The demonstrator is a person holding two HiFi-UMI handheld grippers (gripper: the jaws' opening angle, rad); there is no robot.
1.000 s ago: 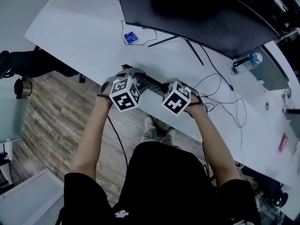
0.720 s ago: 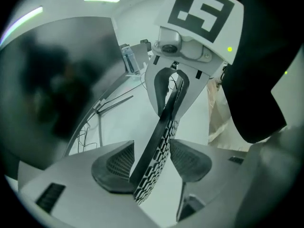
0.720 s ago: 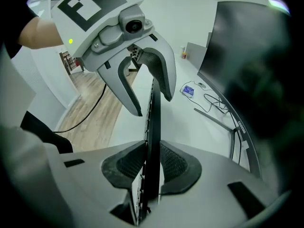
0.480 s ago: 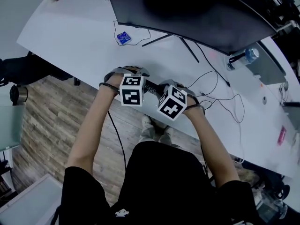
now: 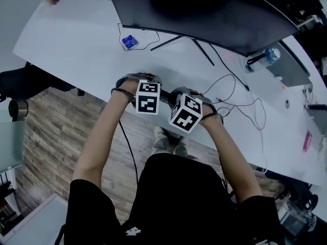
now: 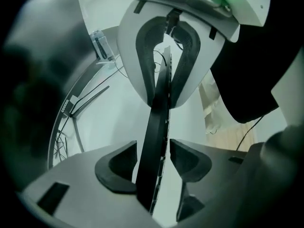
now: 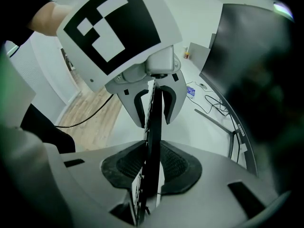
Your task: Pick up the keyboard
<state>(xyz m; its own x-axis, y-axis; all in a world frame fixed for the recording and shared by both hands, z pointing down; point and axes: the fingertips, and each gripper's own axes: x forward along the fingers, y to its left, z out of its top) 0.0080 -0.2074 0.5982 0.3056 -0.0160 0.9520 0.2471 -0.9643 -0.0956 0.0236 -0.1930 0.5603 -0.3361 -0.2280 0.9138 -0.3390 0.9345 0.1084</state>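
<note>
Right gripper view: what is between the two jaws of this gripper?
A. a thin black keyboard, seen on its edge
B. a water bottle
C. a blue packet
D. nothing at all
A: the right gripper has its pads pressed on both sides of the thin black keyboard, which runs edge-on between them.

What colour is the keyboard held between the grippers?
The keyboard is black; the right gripper view shows it best.

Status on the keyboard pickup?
Left tool jaws just opened, straddling keyboard, not gripping. Right tool shut on keyboard. Loose cables on desk nearby.
</note>
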